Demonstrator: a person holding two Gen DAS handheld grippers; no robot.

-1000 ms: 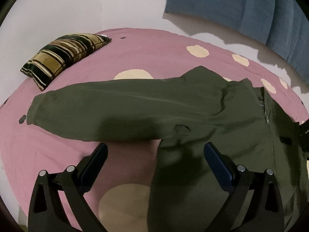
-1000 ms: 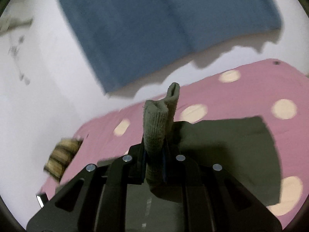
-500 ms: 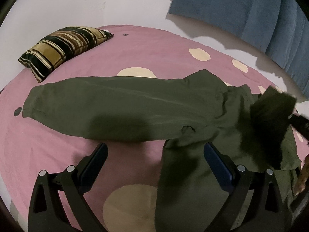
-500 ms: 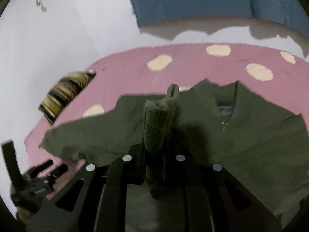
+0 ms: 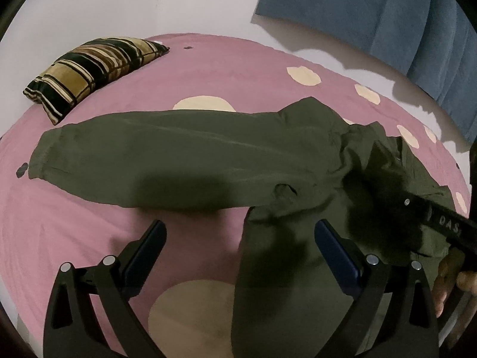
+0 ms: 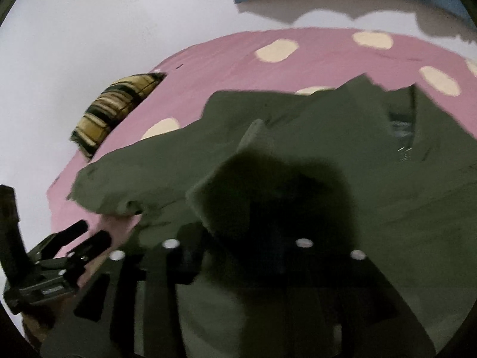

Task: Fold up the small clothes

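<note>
L wrist view: left gripper [image 5: 240, 240] hangs w/ jaws wide apart, nothing between its blue pads [image 5: 335, 246], just above the near edge of the olive-green long-sleeved jacket [image 5: 184, 161], which lies spread on the pink bedsheet with cream dots [image 5: 89, 217]. Only this view shows the whole sleeve stretched out flat. R wrist view alone shows the ribbed cuff [image 6: 253, 137] folded onto the jacket body. Right gripper [image 6: 238, 247], blurred, jaws opening, cuff fabric between them, apparently loose. Letters "DAS" readable on its black side [image 5: 447, 223]. Beyond the jacket: striped black-and-gold velvet cushion [image 5: 92, 68], blue curtain [image 5: 372, 6].
</note>
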